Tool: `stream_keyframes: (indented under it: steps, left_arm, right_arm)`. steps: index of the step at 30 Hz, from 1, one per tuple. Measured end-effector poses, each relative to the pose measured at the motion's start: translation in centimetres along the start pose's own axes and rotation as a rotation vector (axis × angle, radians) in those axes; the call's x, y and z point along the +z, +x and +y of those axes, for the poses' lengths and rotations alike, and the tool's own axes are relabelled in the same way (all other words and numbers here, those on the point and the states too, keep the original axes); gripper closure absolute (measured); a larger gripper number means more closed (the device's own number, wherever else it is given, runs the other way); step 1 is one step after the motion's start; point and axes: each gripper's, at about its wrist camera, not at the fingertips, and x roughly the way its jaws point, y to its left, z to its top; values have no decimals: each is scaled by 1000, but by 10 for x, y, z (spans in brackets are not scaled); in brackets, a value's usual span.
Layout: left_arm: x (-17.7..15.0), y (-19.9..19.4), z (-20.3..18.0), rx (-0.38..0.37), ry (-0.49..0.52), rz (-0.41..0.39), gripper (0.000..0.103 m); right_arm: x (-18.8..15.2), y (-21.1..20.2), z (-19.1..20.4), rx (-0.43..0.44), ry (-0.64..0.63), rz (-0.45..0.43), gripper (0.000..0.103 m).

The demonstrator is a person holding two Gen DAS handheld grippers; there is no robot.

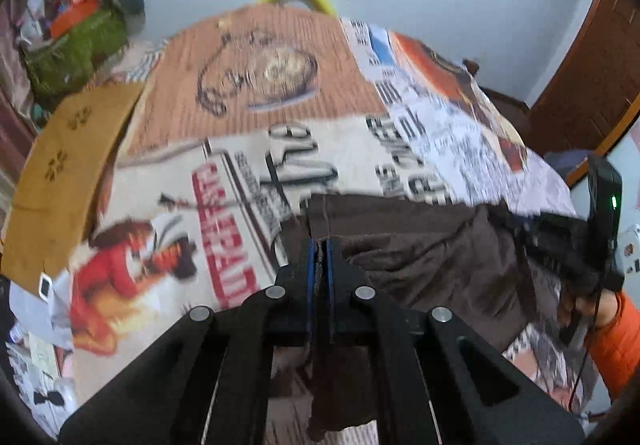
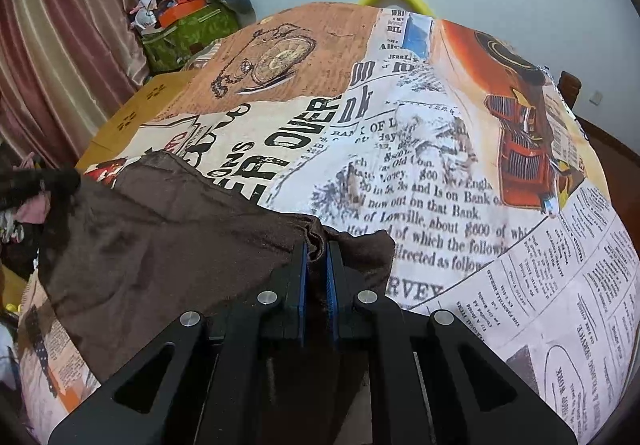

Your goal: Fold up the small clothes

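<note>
Around you, a newspaper-print cloth (image 2: 420,173) covers the counter, a cardboard sheet (image 1: 60,173) lies at its left edge, and a green bag (image 2: 188,33) piled with clutter stands beyond. Your left gripper (image 1: 322,245) is clamped on one edge of the brown garment (image 2: 160,237), your right gripper (image 2: 316,249) on another, the fabric stretched between them over the cloth.
</note>
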Motion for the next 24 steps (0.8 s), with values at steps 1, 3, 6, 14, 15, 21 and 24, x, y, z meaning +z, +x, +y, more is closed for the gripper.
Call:
stream_keyframes:
  steps: [1,3,6,14,15,21,24]
  left_arm:
    - [5,6,0,19,3,-10,98]
    - [7,22,2,58,7,5,98]
    - [-2,52,11,60,-15,90,98]
    - [-9,44,28,-2,-94,120,93]
    - [-7,38,27,-1,-94,109,92]
    - [-6,5,-11,-37,9,21,62]
    - [-16,11,-29,-39,62,41,49]
  right_arm:
    - [0,0,0,-2,-1,-1,96]
    - [0,0,-1,-6,-2,-3,96]
    - [1,-2,-3,-15,-4,-9,96]
    - [9,-41,-4,-73,-10,-96,59]
    - [9,-48,-1,-65,-21,-112,58]
    - [12,-63,40,39,-111,-153,45]
    - [6,-42,58,89,-136,-89,44]
